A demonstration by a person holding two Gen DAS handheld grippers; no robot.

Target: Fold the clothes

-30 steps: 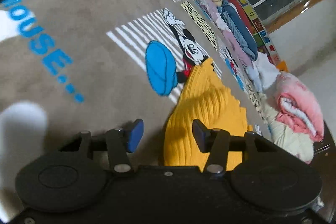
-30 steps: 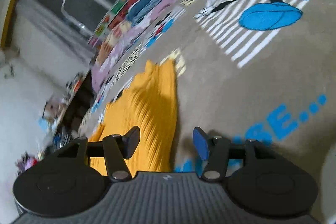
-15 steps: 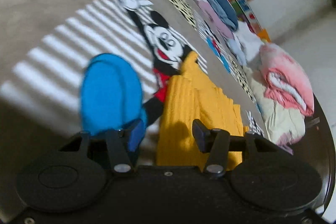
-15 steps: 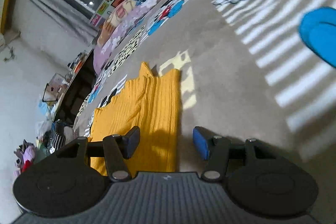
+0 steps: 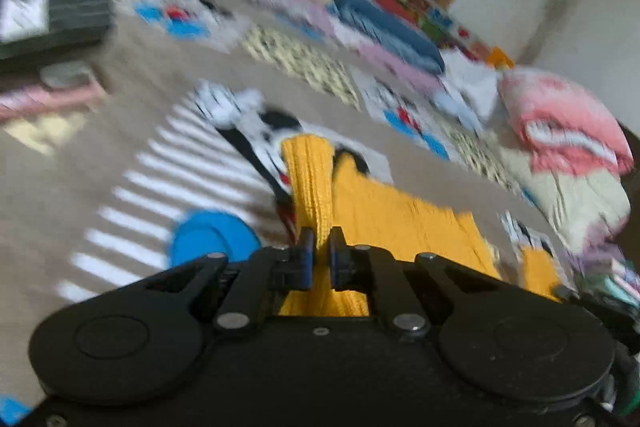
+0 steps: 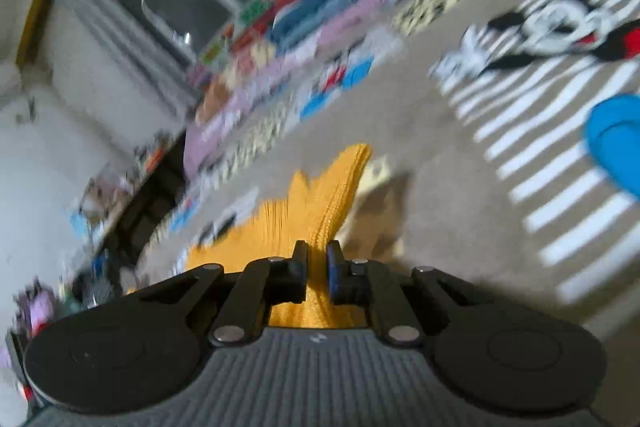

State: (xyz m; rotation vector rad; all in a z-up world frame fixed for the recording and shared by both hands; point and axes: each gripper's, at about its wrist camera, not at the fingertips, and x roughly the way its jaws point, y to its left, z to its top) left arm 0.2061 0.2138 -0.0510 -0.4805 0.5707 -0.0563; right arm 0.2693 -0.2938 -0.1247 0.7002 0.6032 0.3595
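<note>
The left gripper (image 5: 319,254) squeezes a fold of the yellow knit top (image 5: 384,215) tight between its two blue fingers (image 5: 306,259). The cloth rises in a strip past the fingertips, and the rest spreads to their right on the tan mouse blanket (image 5: 132,195). The right gripper (image 6: 317,271) pinches one more bit of the same top, which spreads ahead and to the left of its fingers. The top is bright yellow with thin ribs. There is one top and two grippers.

No legible text anywhere.
</note>
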